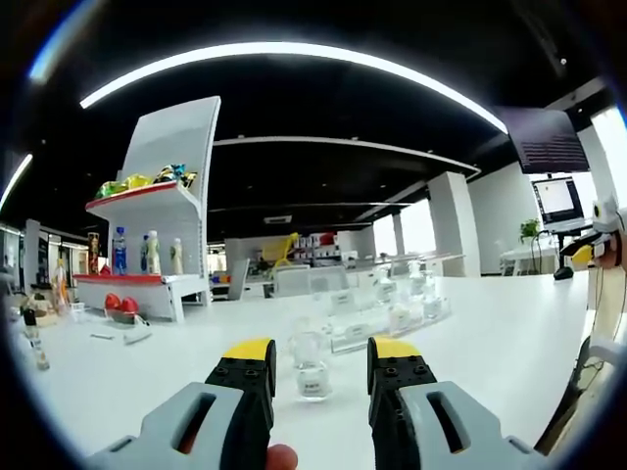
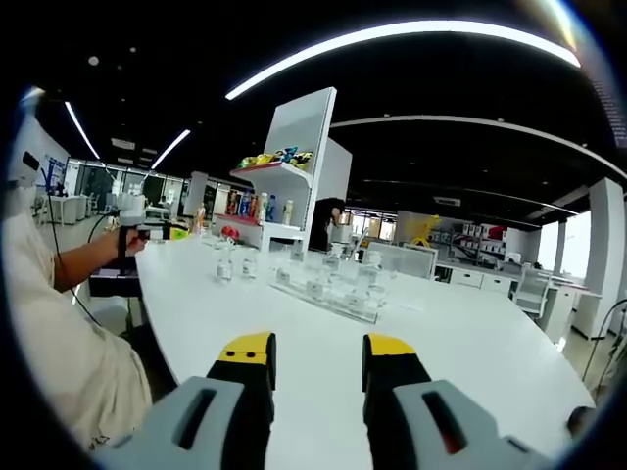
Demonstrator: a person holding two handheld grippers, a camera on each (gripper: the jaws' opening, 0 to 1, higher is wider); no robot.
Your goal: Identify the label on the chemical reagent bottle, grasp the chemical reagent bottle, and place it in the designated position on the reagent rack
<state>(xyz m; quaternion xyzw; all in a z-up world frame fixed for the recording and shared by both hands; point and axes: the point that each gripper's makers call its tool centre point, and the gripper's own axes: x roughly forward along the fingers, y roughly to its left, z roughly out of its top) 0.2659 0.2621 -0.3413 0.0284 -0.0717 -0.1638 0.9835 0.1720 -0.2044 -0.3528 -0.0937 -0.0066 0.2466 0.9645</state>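
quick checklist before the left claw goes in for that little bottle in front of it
1. Left claw open with nothing between its jaws: ok.
2. Small clear bottle standing upright on the white table: ok.
3. Bottle lined up with the gap between the jaws: ok, it sits roughly centred, slightly ahead of the tips.
4. Bottle label read: cannot tell, a white label shows but its text is too small.
5. Clear reagent rack beyond the bottle has a free slot: cannot tell, the clear bottles and rack blur together.
6. Right claw open, empty and away from the rack: ok.
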